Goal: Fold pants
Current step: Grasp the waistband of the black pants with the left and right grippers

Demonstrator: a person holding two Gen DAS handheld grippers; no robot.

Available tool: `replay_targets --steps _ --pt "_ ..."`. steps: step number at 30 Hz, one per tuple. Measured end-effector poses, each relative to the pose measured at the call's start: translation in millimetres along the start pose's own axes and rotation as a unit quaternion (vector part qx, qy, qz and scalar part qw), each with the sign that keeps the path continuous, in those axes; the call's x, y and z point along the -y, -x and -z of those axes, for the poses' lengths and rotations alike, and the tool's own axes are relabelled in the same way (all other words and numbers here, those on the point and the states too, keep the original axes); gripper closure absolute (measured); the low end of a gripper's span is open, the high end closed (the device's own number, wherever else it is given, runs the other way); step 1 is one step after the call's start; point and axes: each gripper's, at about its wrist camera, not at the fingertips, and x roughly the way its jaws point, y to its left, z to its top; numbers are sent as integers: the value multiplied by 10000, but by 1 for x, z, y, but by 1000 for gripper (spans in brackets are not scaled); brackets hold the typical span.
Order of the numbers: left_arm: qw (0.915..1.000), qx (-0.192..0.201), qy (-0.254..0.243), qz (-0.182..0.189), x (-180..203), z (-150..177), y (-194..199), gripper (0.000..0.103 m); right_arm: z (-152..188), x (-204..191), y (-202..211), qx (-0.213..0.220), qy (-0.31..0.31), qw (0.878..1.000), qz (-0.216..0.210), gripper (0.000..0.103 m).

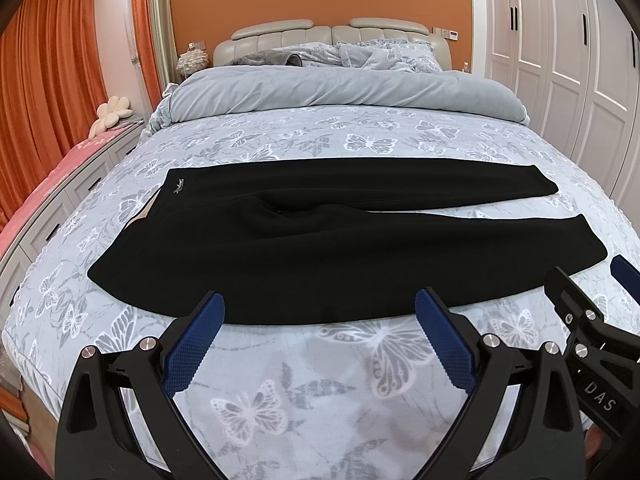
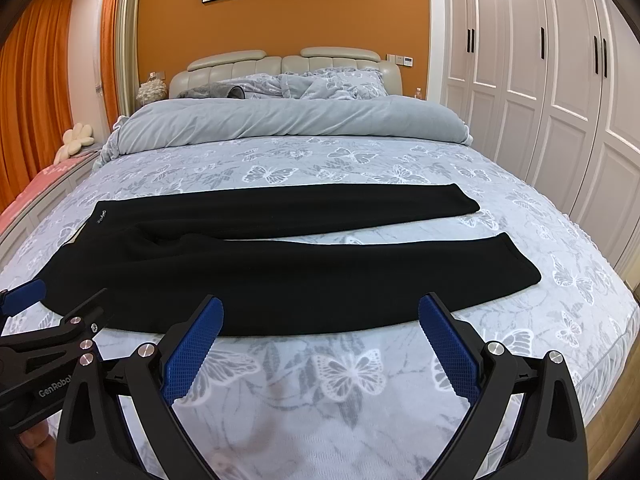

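Note:
Black pants (image 1: 300, 256) (image 2: 260, 280) lie spread flat across the bed, waistband at the left with a small white logo, both legs running to the right with a strip of sheet between them. My left gripper (image 1: 320, 304) hovers open just short of the near leg's front edge, holding nothing. My right gripper (image 2: 320, 308) is open too, over the same near edge further right, and empty. Each gripper shows at the side of the other's view: the right gripper (image 1: 588, 280) and the left gripper (image 2: 68, 288).
The bed (image 1: 320, 380) has a grey butterfly-print sheet, with a rolled grey duvet (image 1: 340, 92) and pillows at the head. White wardrobe doors (image 2: 560, 100) stand along the right. A low white cabinet with a pink cover (image 1: 60, 176) and orange curtains are at the left.

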Motion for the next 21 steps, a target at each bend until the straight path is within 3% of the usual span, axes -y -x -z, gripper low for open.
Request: replay_targets --steps 6,10,11,15,19,21 --pt "9999 -71 15 105 -16 -4 -5 9 -11 12 -7 -38 109 9998 -181 6" --pt "9934 -376 290 1043 -71 -53 -35 7 -63 92 -52 -279 -206 9985 -414 6" --pt "9923 -429 374 1097 -86 -68 -47 6 -78 120 -74 -337 -383 9980 -386 6" --pt "9964 -464 596 396 -149 -132 -124 6 -120 212 -172 -844 -951 9915 -266 6" --pt "9891 -991 1087 35 -213 -170 -218 6 -141 266 -267 -1179 -1142 9864 53 6" --pt "9823 -1235 1359 -379 -248 -179 -267 6 -145 282 -302 -1326 -1260 9831 41 6"
